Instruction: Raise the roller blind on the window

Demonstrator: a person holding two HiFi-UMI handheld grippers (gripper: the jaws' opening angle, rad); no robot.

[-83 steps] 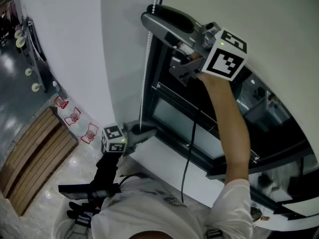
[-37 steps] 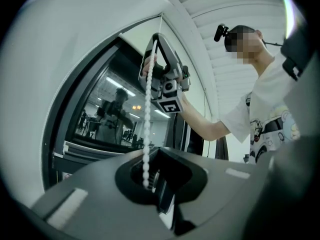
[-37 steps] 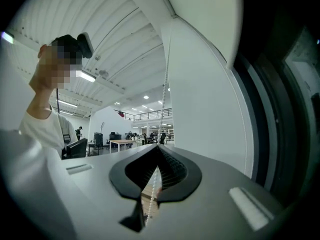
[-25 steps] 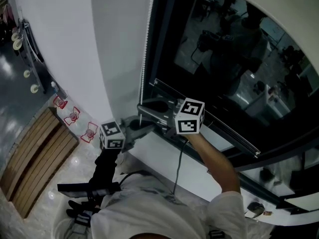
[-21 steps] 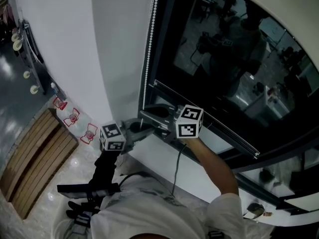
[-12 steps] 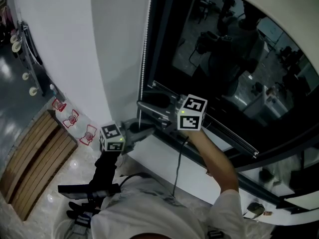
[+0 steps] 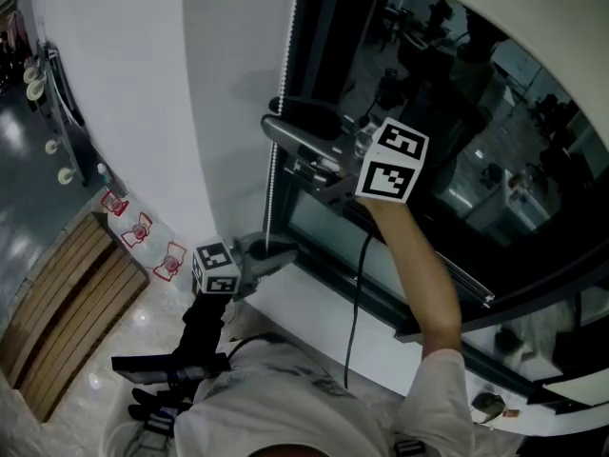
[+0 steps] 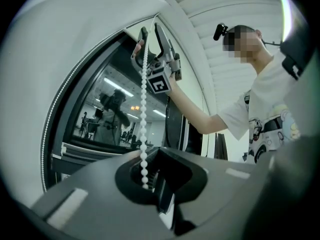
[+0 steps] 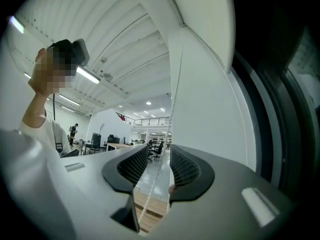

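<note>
**Trainee:** Where is the work, and what holds it?

**Instructor:** At far left, the left gripper (image 8: 147,181) is clamped on the white plastic bead chain (image 8: 144,109), low down and level with the white window sill (image 7: 314,310). The chain runs up the left edge of the dark metal window frame (image 7: 319,36). Higher on it, the right gripper (image 9: 159,169) has just been opening its 2 jaws. The chain passes between them, and neither pad touches it. The pale fabric roller blind (image 7: 552,17) sits high at upper right, with most of the glass uncovered.

**Trainee:** How will the chain handle?

**Instructor:** Judged light, limp and slippery. Close squarely across 1 strand so that a bead seats in the ribbed pads, and keep the chain taut.

**Trainee:** Clearance?

**Instructor:** The white wall (image 7: 190,84) lies just left of the chain and the frame just right. Travel along the chain only. The sill limits a downward stroke, and there is open room toward the operator.
</note>
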